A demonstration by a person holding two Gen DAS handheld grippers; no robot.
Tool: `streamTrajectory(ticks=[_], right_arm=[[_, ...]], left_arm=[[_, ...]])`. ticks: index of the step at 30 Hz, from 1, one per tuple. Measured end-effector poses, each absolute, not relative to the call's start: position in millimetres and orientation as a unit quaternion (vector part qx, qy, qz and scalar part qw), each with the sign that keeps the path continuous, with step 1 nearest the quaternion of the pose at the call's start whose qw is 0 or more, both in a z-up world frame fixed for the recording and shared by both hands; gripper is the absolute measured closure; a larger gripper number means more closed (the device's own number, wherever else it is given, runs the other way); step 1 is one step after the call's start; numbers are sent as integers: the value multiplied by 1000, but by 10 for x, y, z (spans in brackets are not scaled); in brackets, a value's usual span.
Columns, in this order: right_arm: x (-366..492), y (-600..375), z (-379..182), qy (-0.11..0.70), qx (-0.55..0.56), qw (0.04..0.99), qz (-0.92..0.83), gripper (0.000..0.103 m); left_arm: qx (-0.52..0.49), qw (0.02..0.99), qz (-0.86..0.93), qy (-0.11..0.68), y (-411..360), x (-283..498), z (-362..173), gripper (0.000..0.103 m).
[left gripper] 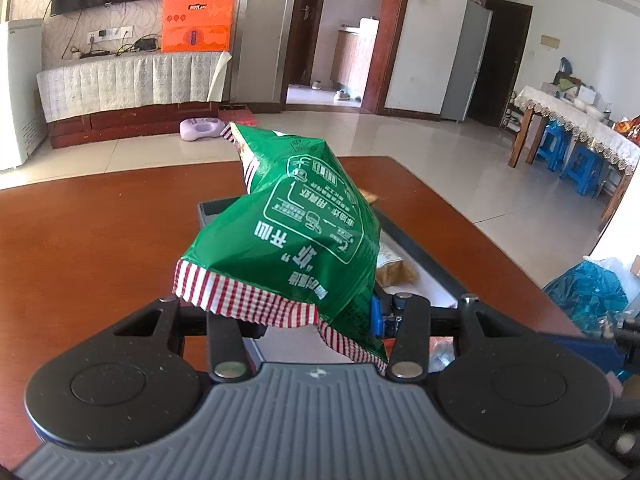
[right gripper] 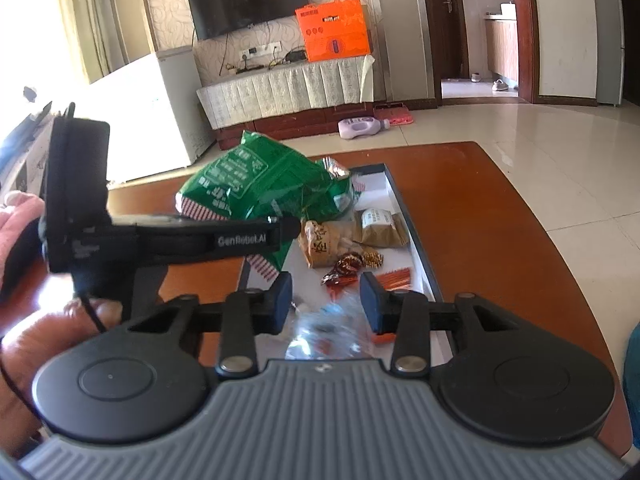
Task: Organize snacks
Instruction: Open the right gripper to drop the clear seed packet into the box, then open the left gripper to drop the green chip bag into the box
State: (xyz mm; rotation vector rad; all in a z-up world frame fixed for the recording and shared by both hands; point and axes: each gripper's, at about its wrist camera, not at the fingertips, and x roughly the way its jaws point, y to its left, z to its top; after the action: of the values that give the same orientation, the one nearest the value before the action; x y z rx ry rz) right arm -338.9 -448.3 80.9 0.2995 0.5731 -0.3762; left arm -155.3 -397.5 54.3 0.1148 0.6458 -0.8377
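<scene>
My left gripper (left gripper: 316, 316) is shut on a green snack bag (left gripper: 288, 232) with red-and-white checked seams, held above the near left end of a dark-rimmed tray (left gripper: 420, 252). In the right wrist view the same left gripper (right gripper: 288, 226) reaches in from the left with the green bag (right gripper: 260, 180) over the tray's (right gripper: 404, 200) left edge. My right gripper (right gripper: 325, 302) stands open over the tray's near end; a blurred clear packet (right gripper: 332, 332) lies between and below its blue pads (right gripper: 280, 300). Brown packets (right gripper: 332, 240), red-gold candies (right gripper: 348, 264) and an orange pack (right gripper: 396, 278) lie inside.
The tray rests on a red-brown wooden table (right gripper: 480, 220). A blue plastic bag (left gripper: 588, 296) sits at the table's right edge. A hand in a pink sleeve (right gripper: 20, 216) holds the left gripper. Beyond the table lie a tiled floor and a purple bottle (right gripper: 360, 126).
</scene>
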Motion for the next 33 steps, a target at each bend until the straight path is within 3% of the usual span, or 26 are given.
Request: streamTrajectory(ticks=[33], right_arm=[[-3297,-4481,735,295,148,927,-177,64]], left_arm=[[91,839,-433,317,-4348,-1412,275,51]])
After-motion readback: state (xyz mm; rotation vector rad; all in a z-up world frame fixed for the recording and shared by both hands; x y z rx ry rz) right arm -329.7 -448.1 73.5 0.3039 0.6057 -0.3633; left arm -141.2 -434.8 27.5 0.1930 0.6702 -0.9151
